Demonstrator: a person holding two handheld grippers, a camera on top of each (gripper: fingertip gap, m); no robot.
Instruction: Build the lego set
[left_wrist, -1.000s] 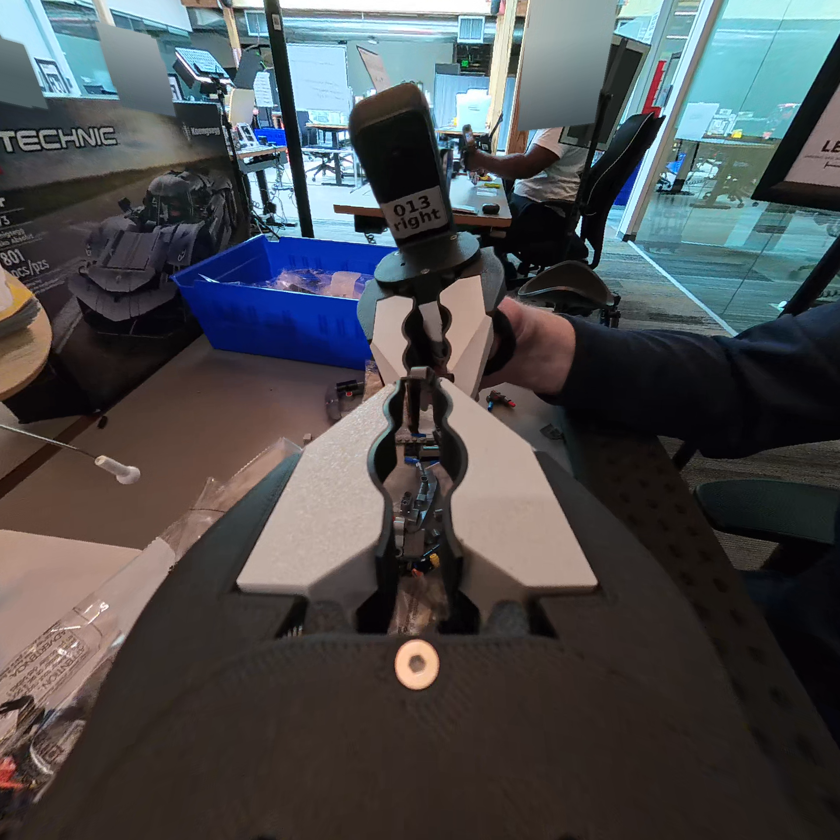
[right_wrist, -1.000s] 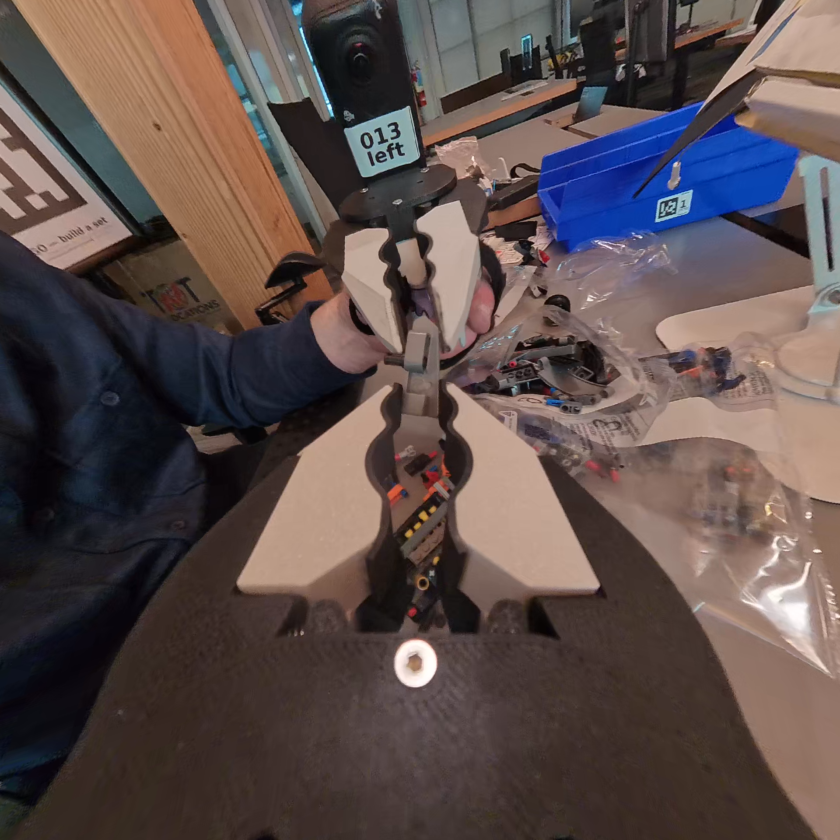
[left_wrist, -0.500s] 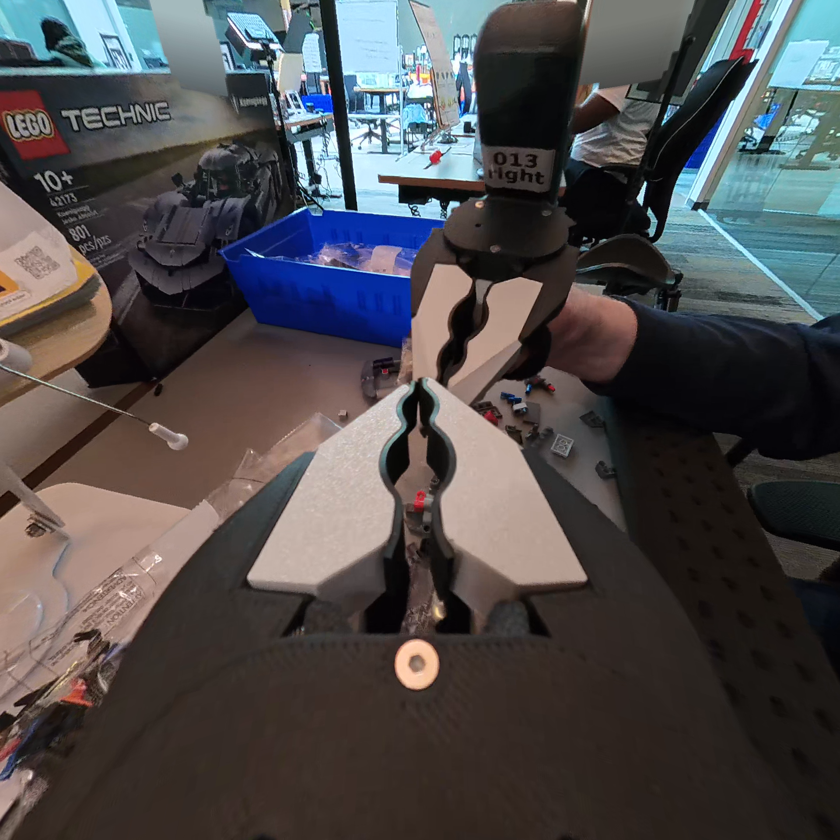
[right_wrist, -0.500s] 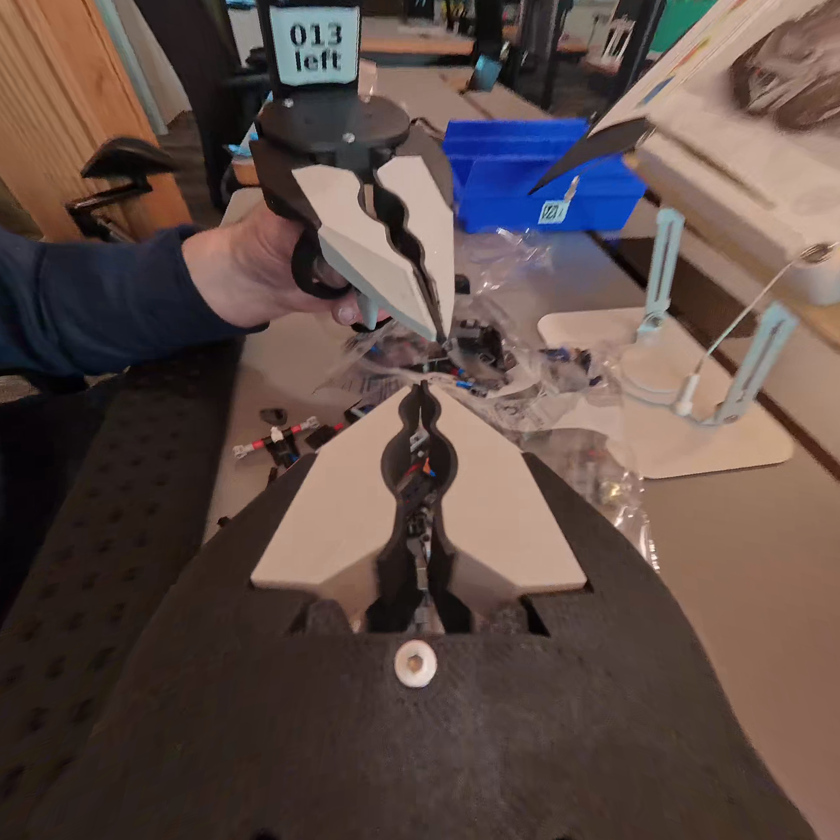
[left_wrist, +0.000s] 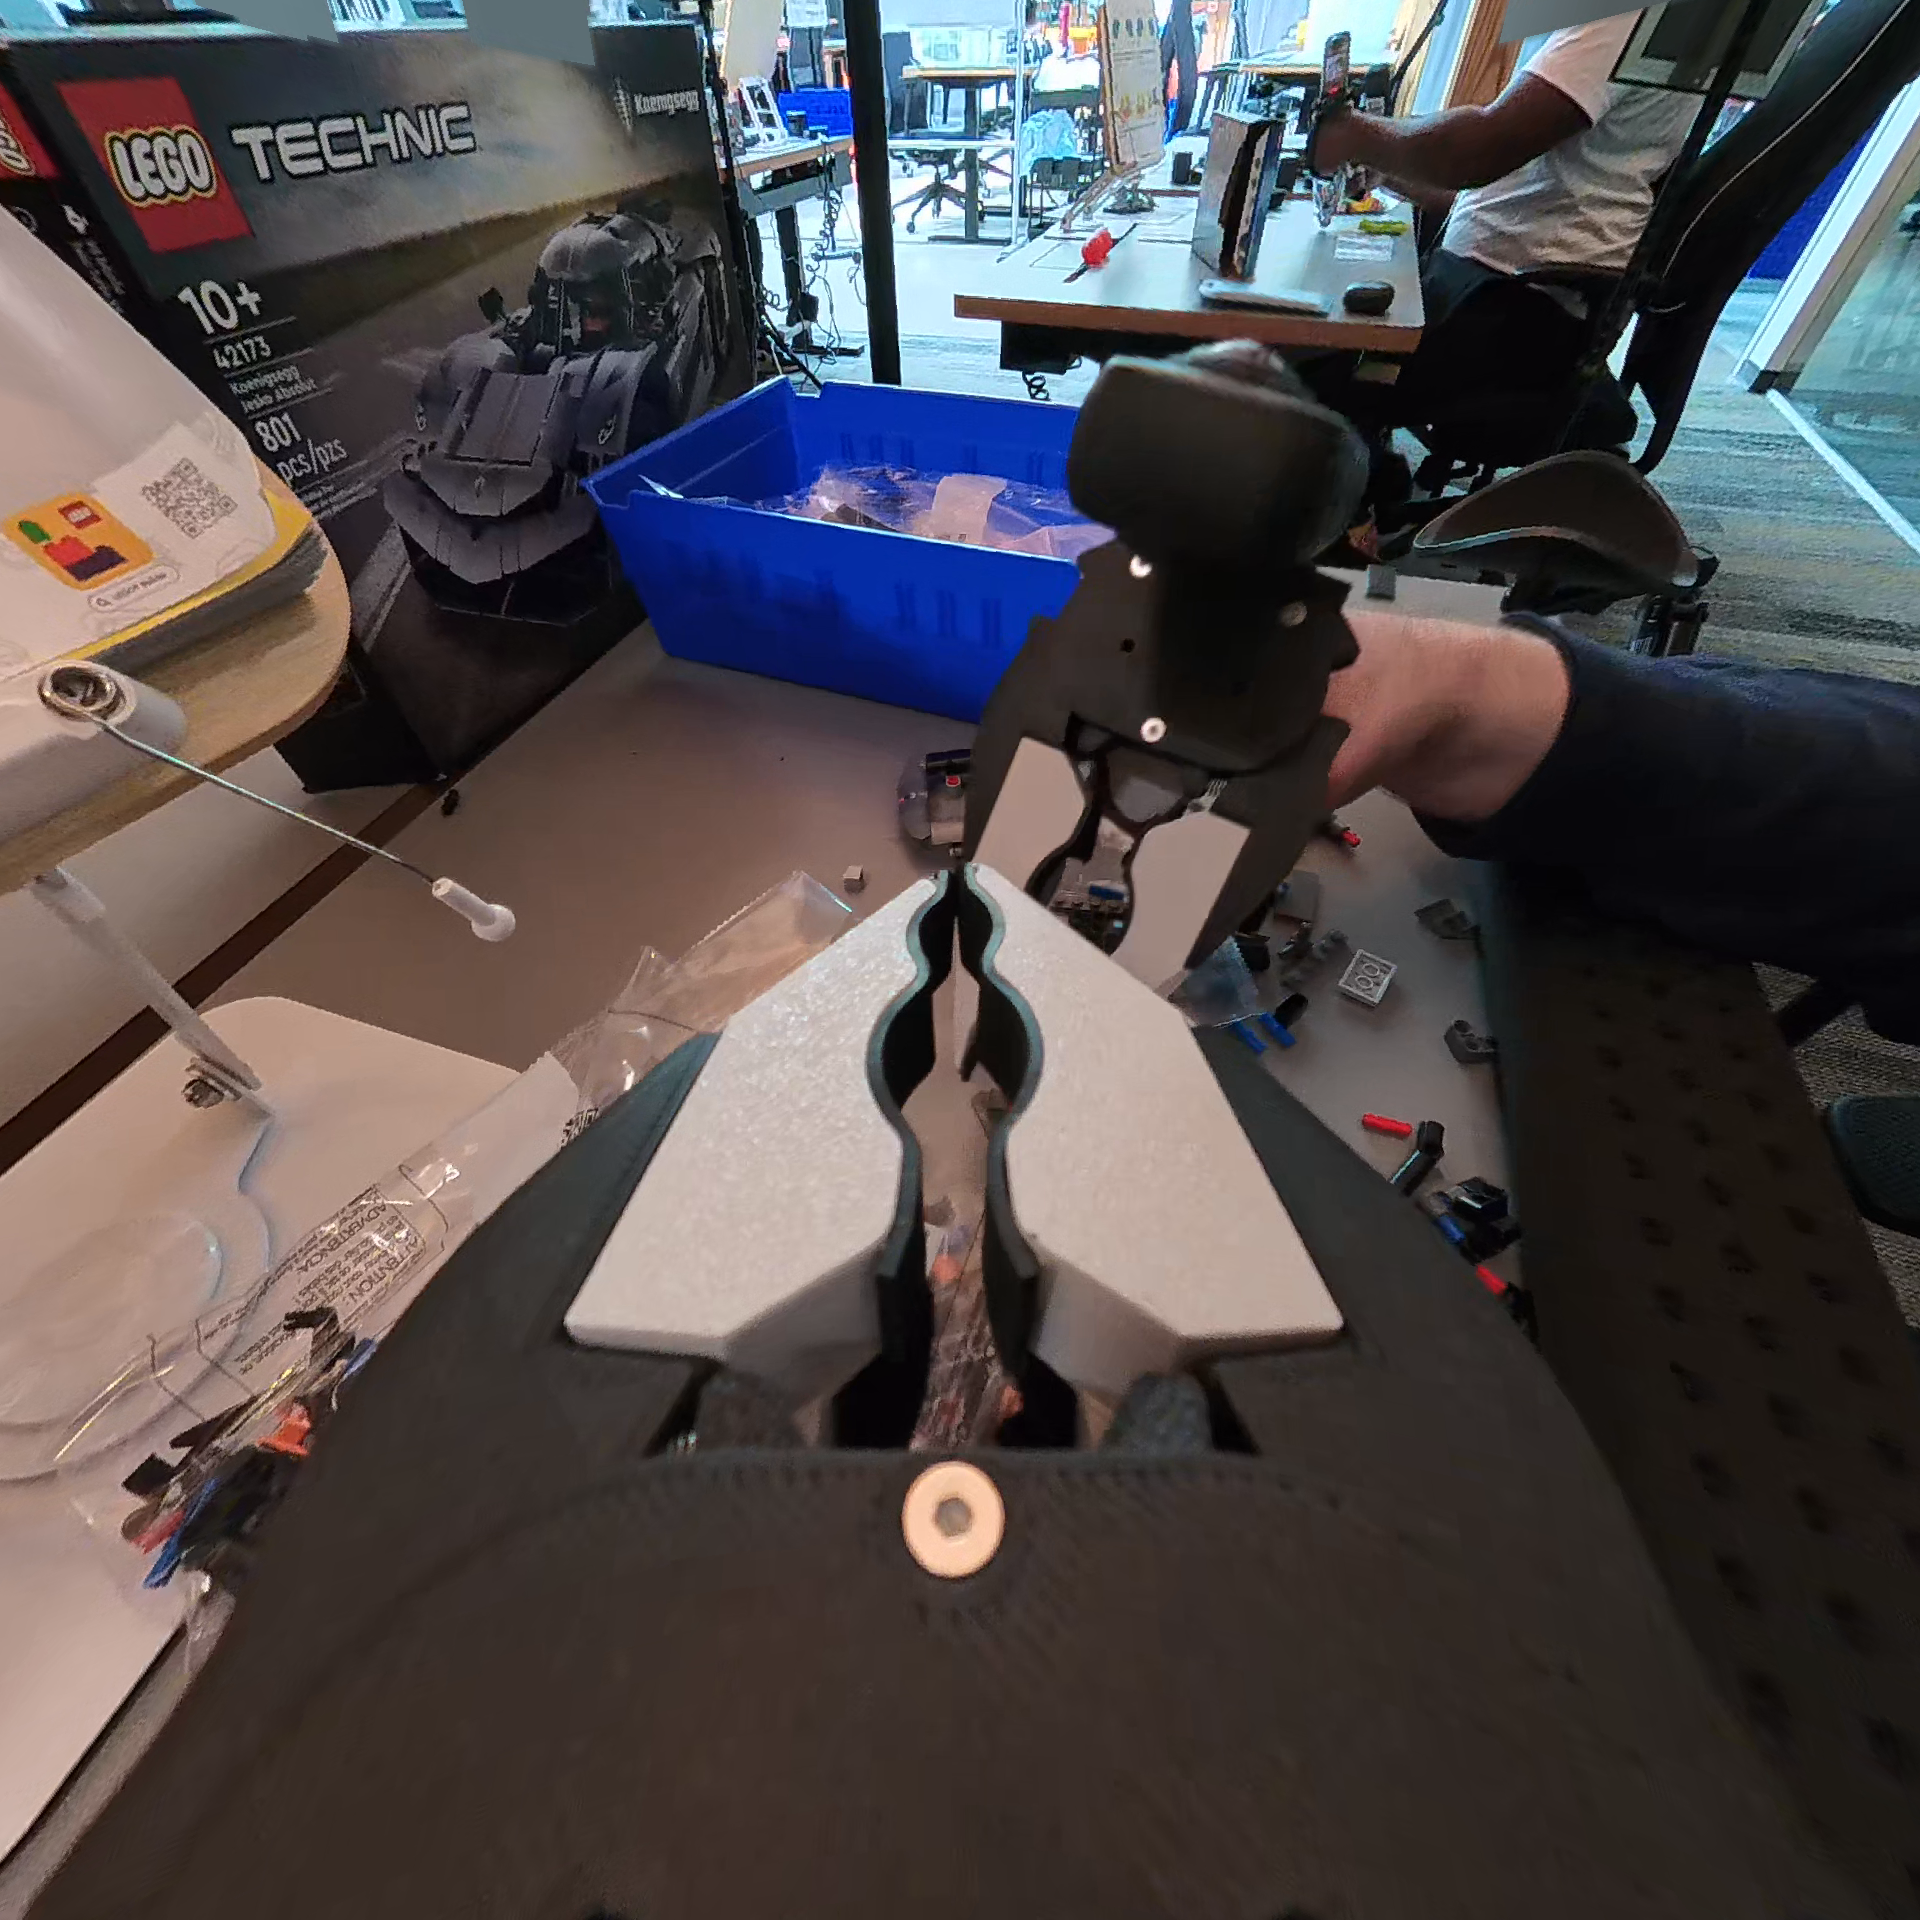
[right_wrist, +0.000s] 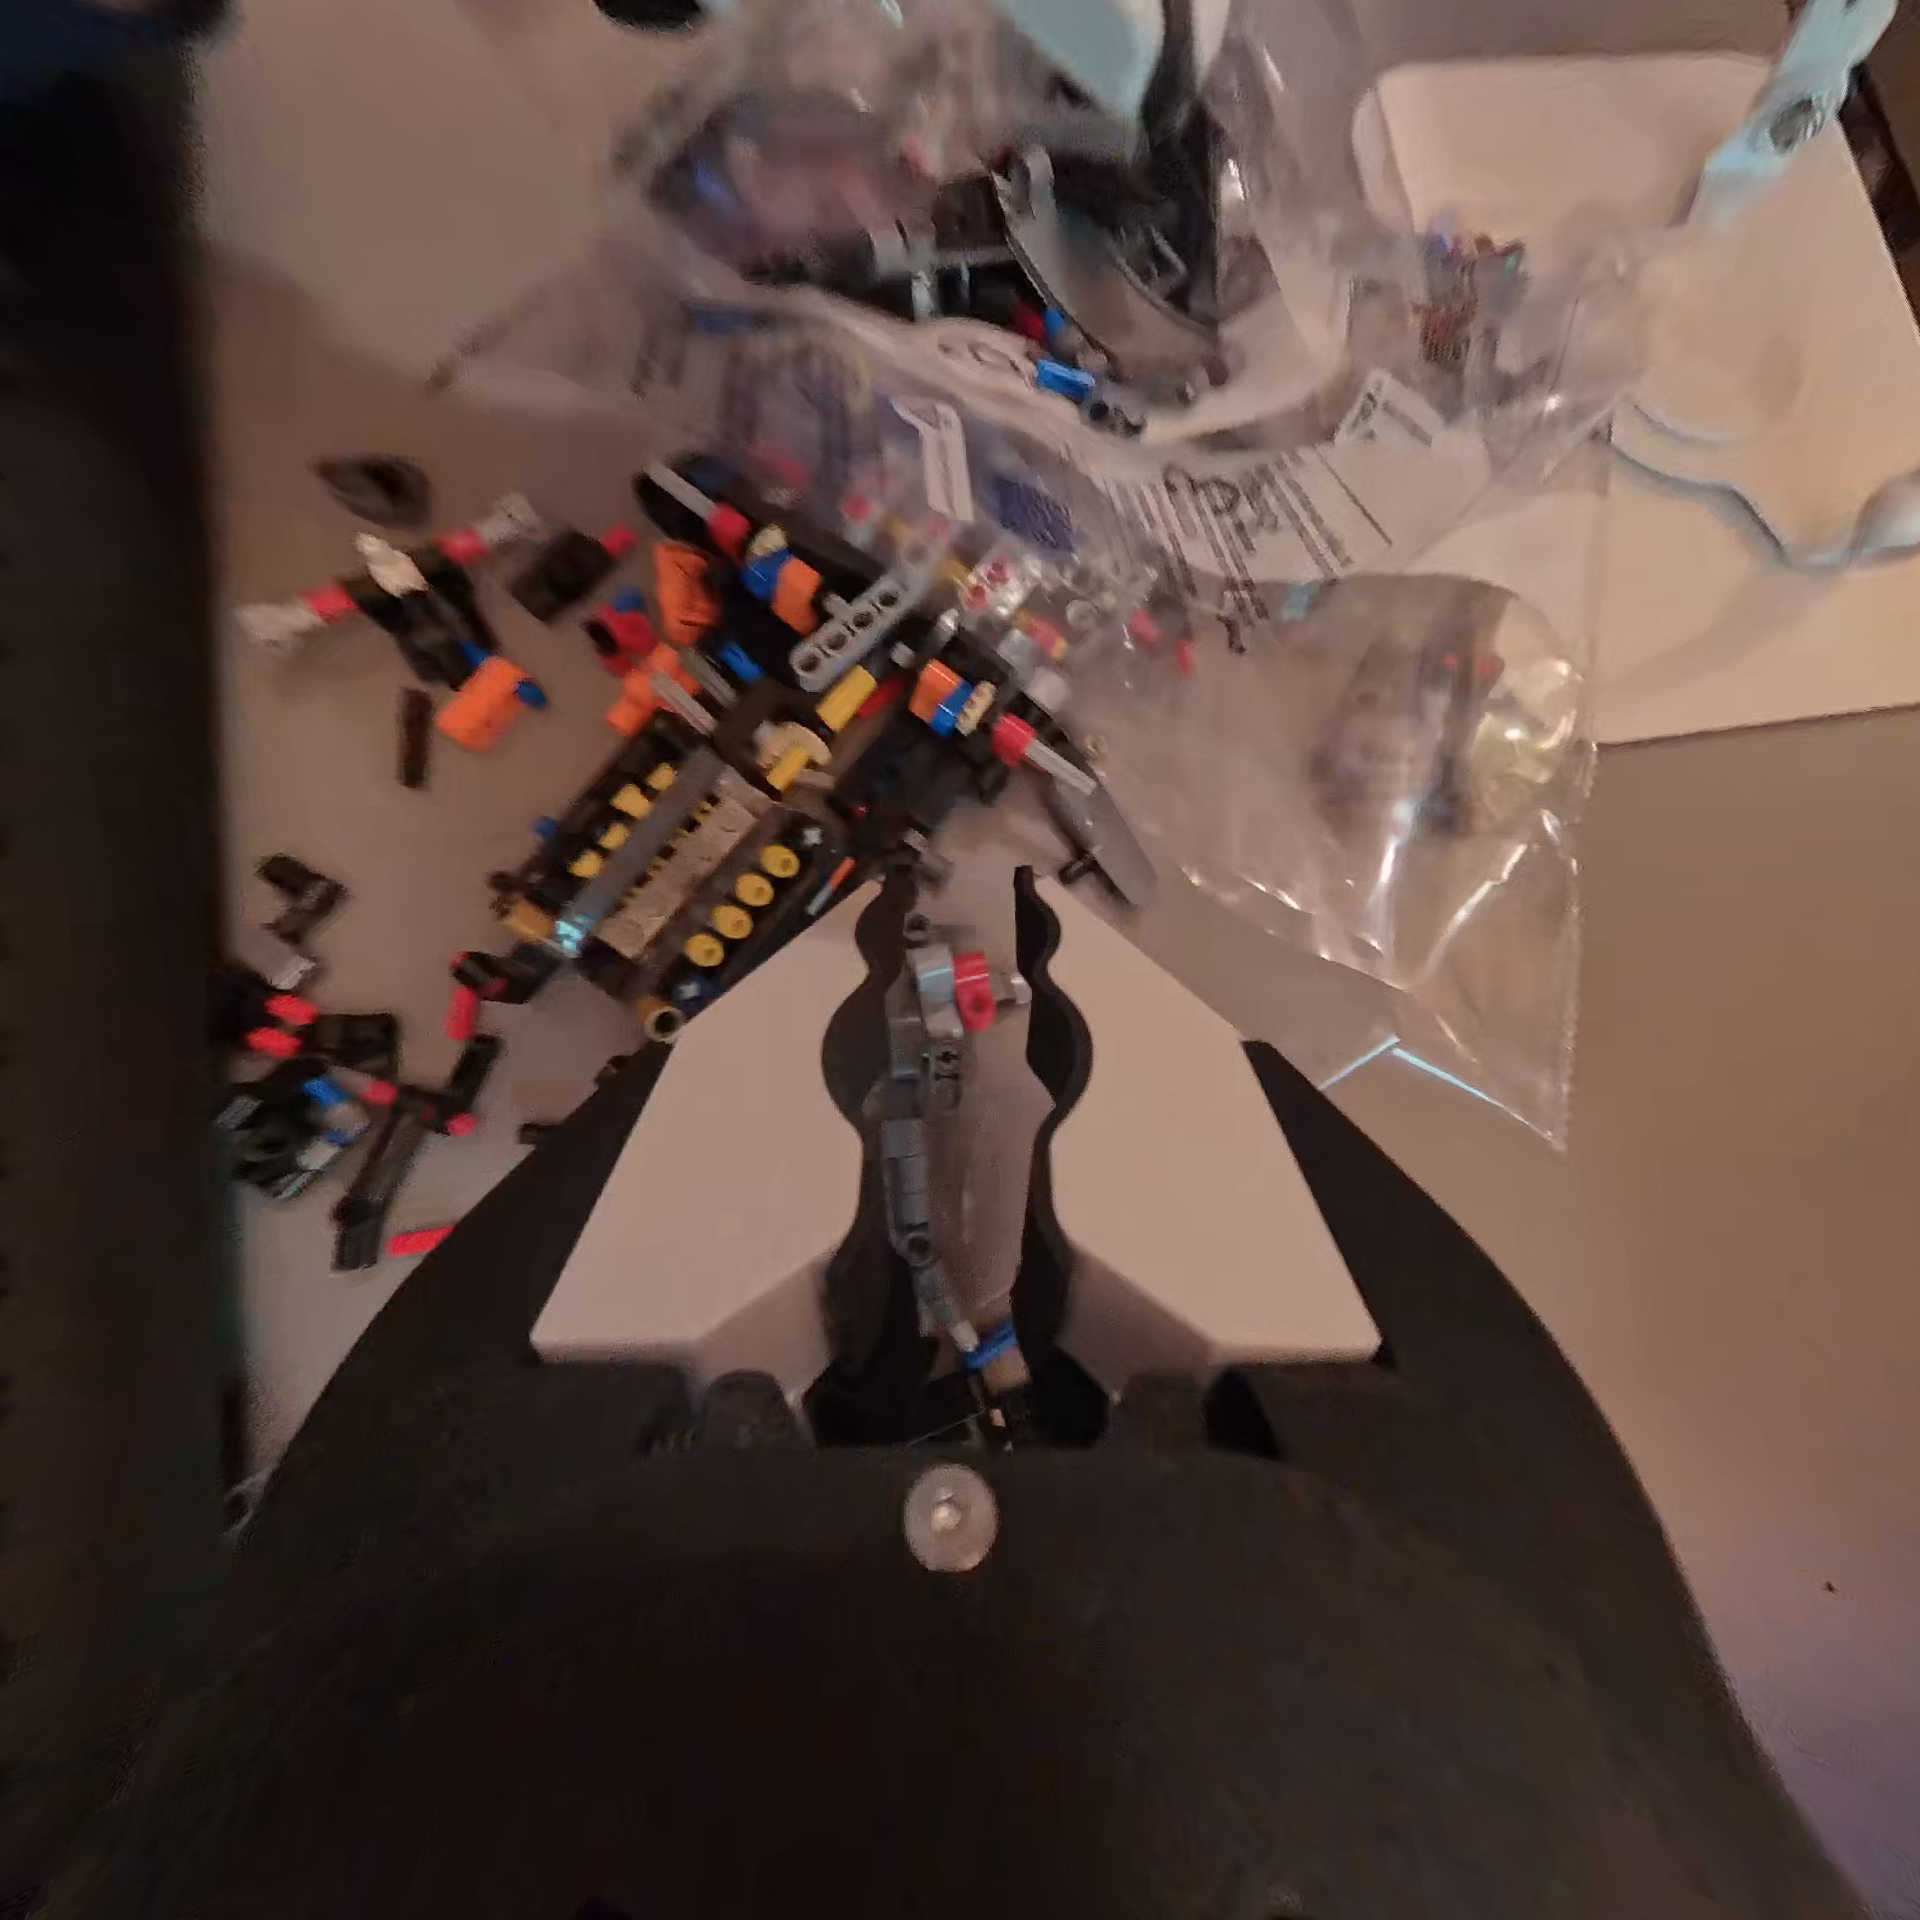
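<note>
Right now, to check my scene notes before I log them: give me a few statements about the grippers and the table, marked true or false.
1. The left gripper has its jaws closed together. True.
2. The blue bin is empty. False: clear plastic bags lie in it.
3. The right gripper points down at a partly built black and yellow lego model, jaws apart. True.
4. The lego box lies flat. False: it stands upright beside the bin.

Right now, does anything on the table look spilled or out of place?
Small loose red, blue and black lego pieces lie scattered over the grey table rather than sorted. The black partly built model with yellow pins sits askew, one end against the crumpled clear plastic bag. Nothing looks broken.
</note>
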